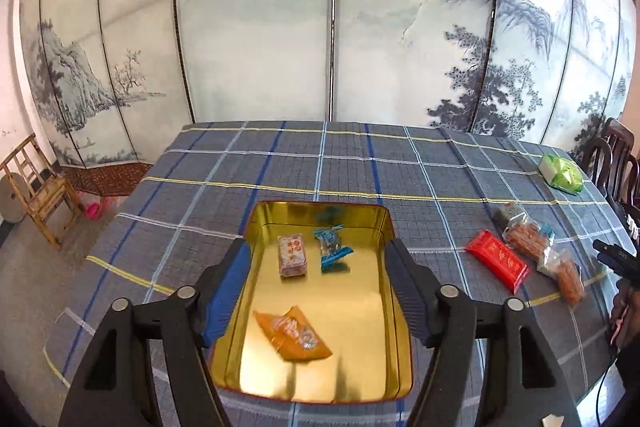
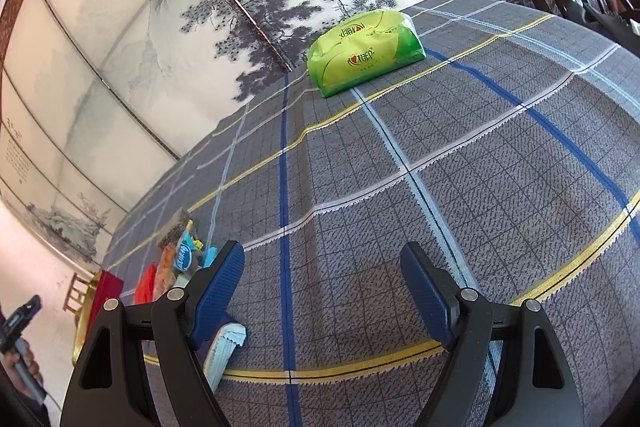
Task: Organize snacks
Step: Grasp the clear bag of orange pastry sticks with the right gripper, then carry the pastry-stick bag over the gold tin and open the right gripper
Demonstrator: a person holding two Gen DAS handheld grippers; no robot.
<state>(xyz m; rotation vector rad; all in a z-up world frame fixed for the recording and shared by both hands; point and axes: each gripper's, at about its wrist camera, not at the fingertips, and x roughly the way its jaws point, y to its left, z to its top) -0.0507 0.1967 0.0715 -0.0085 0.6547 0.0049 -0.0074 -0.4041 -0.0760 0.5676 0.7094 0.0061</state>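
The gold tin (image 1: 320, 383) sits near the table's (image 1: 280, 163) front edge with three snacks inside. The left gripper (image 1: 316, 291) hangs wide and empty above it. The right gripper (image 2: 322, 291), wide too, should grab the red packet (image 1: 496, 261) flat.

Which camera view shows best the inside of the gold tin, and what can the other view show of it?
The left wrist view shows it best: it looks down into the gold tin, where an orange packet, a blue candy and a small printed packet lie. The right wrist view shows only a strip of its rim and red side at the left edge.
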